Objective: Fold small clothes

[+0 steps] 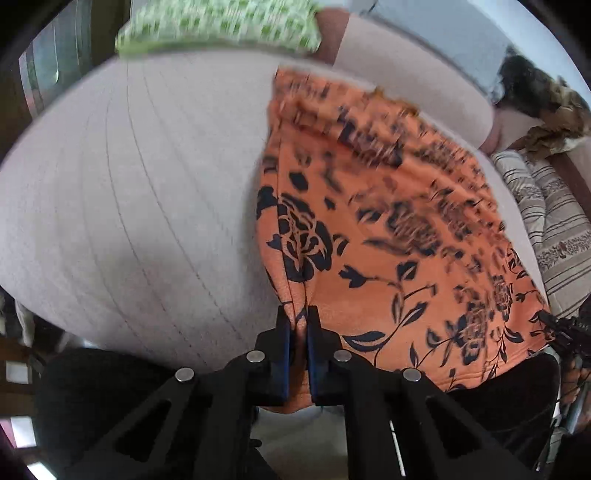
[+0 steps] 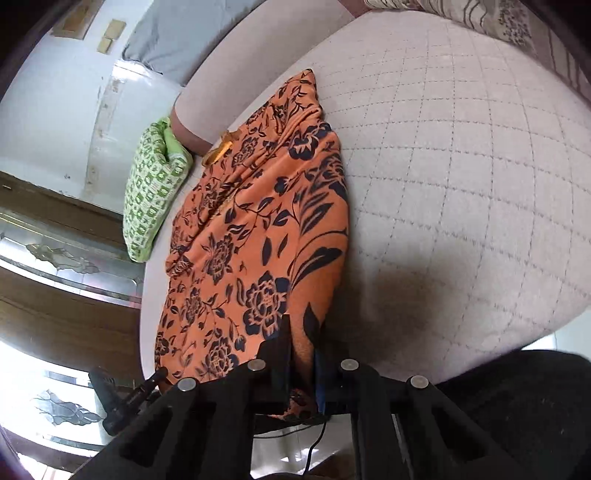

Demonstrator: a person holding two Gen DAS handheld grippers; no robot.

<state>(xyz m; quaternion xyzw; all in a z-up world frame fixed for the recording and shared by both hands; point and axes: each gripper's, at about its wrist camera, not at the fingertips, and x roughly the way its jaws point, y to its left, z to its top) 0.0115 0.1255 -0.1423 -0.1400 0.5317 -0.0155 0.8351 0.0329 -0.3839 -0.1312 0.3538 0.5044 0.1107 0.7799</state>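
An orange garment with a dark floral print (image 1: 388,236) lies on a pale quilted mattress (image 1: 129,206). My left gripper (image 1: 299,321) is shut on the garment's near left corner at the mattress edge. In the right wrist view the same garment (image 2: 251,236) stretches away from me, bunched along its length. My right gripper (image 2: 303,332) is shut on its near right corner. The right gripper's tip (image 1: 554,325) shows at the garment's right edge in the left wrist view; the left gripper (image 2: 147,384) shows low left in the right wrist view.
A green and white patterned cloth (image 2: 151,192) lies at the mattress's far end, also in the left wrist view (image 1: 221,26). A striped pillow (image 1: 546,221) lies on the right. A pale bolster (image 2: 229,74) runs along the far side. A wooden door with glass (image 2: 55,258) stands beyond.
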